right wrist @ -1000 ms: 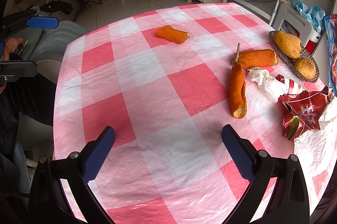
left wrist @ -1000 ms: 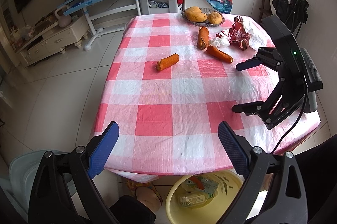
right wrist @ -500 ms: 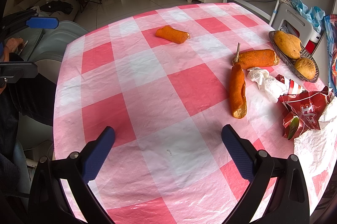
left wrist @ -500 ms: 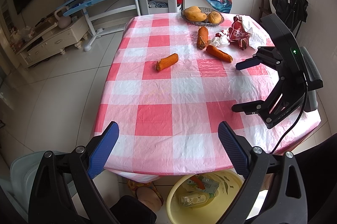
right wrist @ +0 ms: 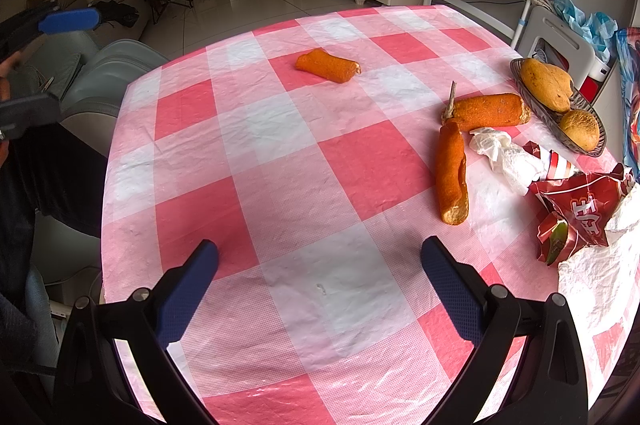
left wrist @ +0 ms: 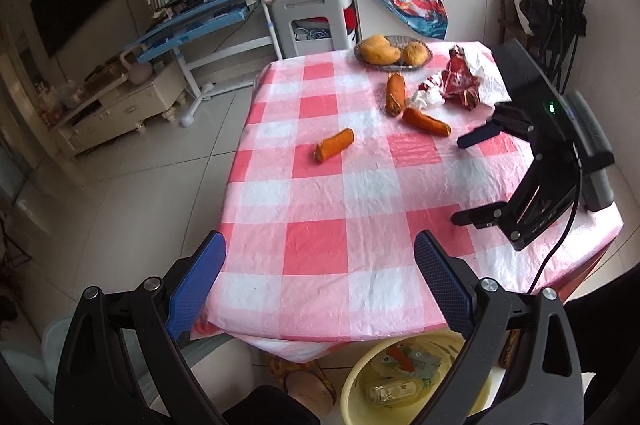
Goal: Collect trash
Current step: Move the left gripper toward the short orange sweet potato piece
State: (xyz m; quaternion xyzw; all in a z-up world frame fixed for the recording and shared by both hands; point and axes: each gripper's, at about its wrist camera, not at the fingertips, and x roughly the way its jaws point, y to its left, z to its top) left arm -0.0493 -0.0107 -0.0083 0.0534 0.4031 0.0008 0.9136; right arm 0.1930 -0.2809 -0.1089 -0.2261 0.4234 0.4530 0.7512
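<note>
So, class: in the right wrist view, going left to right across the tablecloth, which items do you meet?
Lone orange piece → upright orange piece → crumpled white tissue → red wrapper.

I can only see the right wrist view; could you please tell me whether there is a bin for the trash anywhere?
Observer: Yes, the left wrist view shows a yellow basin on the floor, below the near edge of the table.
Operator: Thank you. Is anything in it?
Observer: Yes, an orange piece, some wrappers and a clear bottle lie inside.
Operator: And how does my right gripper look from outside?
Observer: The right gripper hangs open over the table's right side, holding nothing, with a green light lit on its body.
</note>
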